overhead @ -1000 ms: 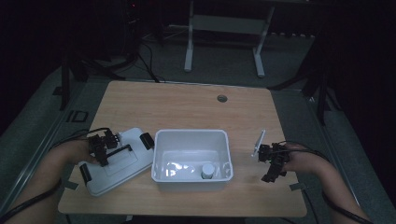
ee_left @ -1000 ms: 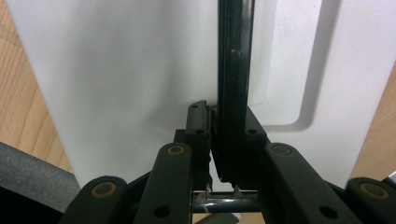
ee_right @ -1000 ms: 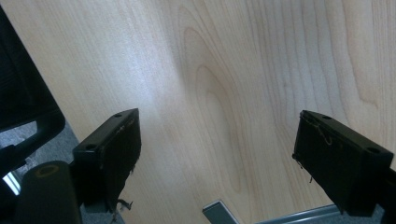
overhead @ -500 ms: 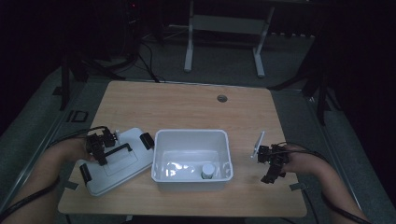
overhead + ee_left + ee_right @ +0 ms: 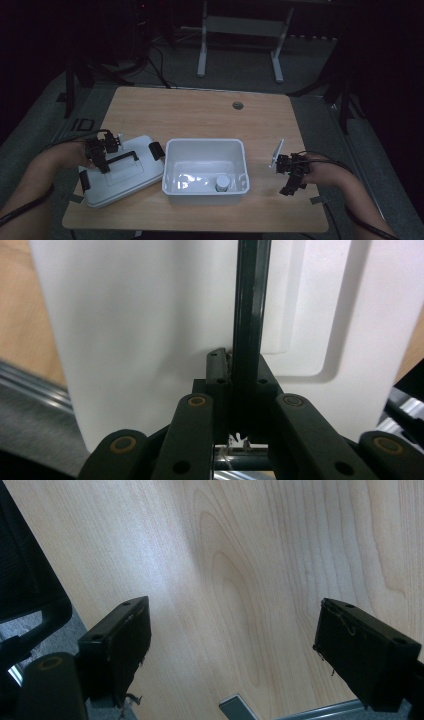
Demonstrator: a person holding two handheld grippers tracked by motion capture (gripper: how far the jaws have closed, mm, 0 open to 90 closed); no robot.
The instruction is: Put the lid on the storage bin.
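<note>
The left gripper point(image 5: 102, 155) has its fingers point(image 5: 218, 371) clamped tight on the black handle point(image 5: 122, 159) of the white lid point(image 5: 125, 172), which lies at about 8 o'clock on the tabletop point(image 5: 200, 112), its right edge touching the open white bin point(image 5: 206, 170). A small capped jar point(image 5: 222, 183) stands in the bin. At 4 o'clock the right gripper point(image 5: 292, 176) hangs over bare wood, its 2 fingers point(image 5: 117, 640) spread wide, holding nothing.

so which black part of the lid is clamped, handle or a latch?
The handle: left gripper jaws are shut on its bar at the lid middle; the edge latches sit free.
</note>
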